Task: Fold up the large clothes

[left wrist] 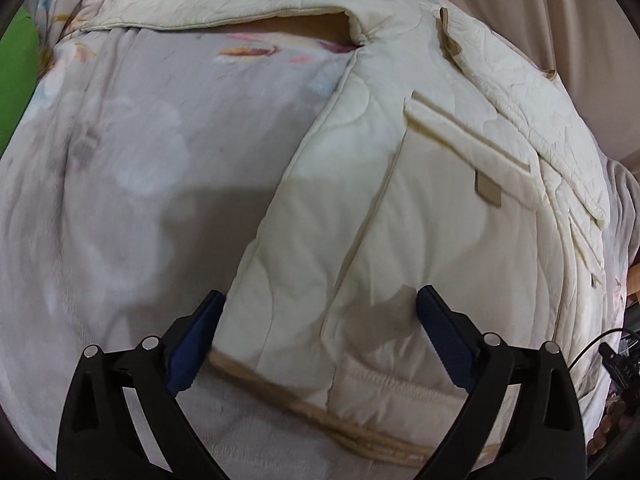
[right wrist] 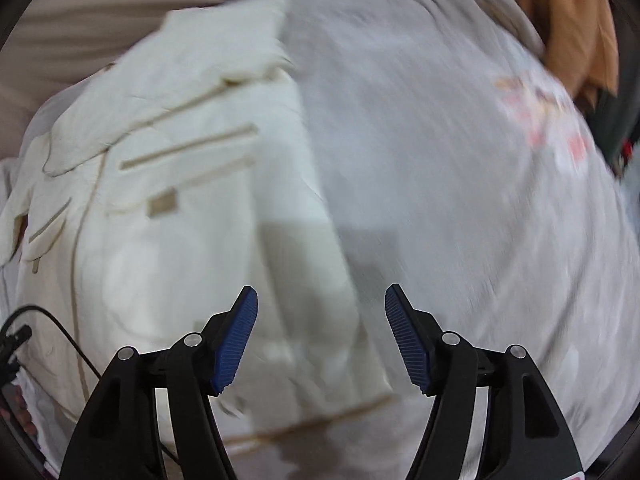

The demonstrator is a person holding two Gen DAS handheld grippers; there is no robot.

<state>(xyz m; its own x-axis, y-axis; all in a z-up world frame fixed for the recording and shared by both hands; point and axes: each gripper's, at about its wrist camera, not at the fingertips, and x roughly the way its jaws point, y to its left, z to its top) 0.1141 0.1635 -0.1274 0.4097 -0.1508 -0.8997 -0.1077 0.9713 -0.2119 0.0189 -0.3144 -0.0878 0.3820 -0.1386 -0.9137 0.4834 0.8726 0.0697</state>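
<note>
A cream quilted jacket (left wrist: 420,208) lies on a pale floral bedspread (left wrist: 132,168), one sleeve (left wrist: 240,0) stretched out to the far left and one front side folded inward. My left gripper (left wrist: 320,320) is open and empty, its jaws wide apart just above the jacket's hem edge. In the right wrist view, which is blurred, the jacket (right wrist: 180,208) lies on the left. My right gripper (right wrist: 321,316) is open and empty above the jacket's folded right edge and hem.
The bedspread (right wrist: 460,200) fills the right of the right wrist view. A green object (left wrist: 18,76) sits at the far left, an orange cloth (right wrist: 572,36) at the far right. A black cable (right wrist: 52,328) runs beside the jacket. Beige curtains (left wrist: 560,0) hang behind.
</note>
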